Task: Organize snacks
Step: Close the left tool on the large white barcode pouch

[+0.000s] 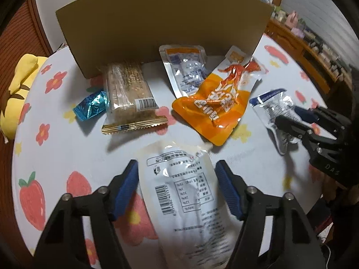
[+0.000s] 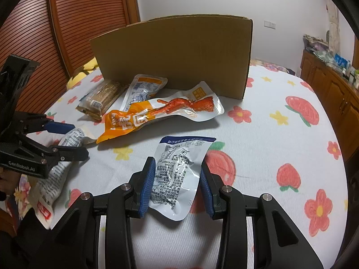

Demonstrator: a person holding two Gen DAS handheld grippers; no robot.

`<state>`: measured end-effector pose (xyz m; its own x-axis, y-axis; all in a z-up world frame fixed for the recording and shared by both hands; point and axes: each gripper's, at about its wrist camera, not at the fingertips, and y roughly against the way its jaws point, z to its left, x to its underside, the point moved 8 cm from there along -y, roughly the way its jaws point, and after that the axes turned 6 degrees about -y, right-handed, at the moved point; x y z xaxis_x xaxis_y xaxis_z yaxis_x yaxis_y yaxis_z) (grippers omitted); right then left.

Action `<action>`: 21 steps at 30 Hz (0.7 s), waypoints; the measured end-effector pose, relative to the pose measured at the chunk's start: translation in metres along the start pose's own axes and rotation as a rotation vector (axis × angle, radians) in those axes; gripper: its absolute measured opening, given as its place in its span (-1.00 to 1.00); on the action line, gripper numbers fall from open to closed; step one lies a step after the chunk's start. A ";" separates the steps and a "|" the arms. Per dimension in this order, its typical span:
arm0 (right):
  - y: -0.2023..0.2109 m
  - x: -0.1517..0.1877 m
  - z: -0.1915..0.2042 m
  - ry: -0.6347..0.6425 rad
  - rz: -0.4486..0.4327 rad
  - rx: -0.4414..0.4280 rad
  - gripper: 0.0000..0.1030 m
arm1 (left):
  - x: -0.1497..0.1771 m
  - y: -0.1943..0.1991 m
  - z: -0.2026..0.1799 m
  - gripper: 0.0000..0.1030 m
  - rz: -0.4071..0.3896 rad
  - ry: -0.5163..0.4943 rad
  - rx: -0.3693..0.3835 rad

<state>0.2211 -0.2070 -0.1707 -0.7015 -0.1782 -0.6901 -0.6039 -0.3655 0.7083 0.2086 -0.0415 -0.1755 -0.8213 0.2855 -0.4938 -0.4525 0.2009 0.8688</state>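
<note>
Because the white pouch (image 1: 186,192) lies flat on the fruit-print cloth (image 1: 56,157), the left gripper (image 1: 177,179) straddles it in the left wrist view, fingers spread wide and not yet pinching; the cardboard box (image 1: 161,27) stands behind the other snacks, likely their destination. In the right wrist view, the right gripper (image 2: 177,179) brackets the blue-topped pouch (image 2: 179,168), pads (image 2: 148,183) apparently touching its edges, though firm clamping cannot be told.
</note>
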 end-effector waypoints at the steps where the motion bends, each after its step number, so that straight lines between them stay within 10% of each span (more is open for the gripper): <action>1: 0.000 0.000 0.000 0.000 0.000 0.000 -0.26 | 0.001 0.001 0.002 0.25 -0.006 0.003 0.001; 21: -0.001 0.000 0.000 0.000 0.000 0.001 -0.25 | -0.012 0.040 0.014 0.13 -0.146 -0.065 -0.088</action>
<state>0.2213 -0.2065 -0.1711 -0.7016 -0.1781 -0.6899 -0.6042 -0.3645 0.7086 0.2050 -0.0240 -0.1350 -0.7220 0.3197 -0.6137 -0.5961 0.1631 0.7862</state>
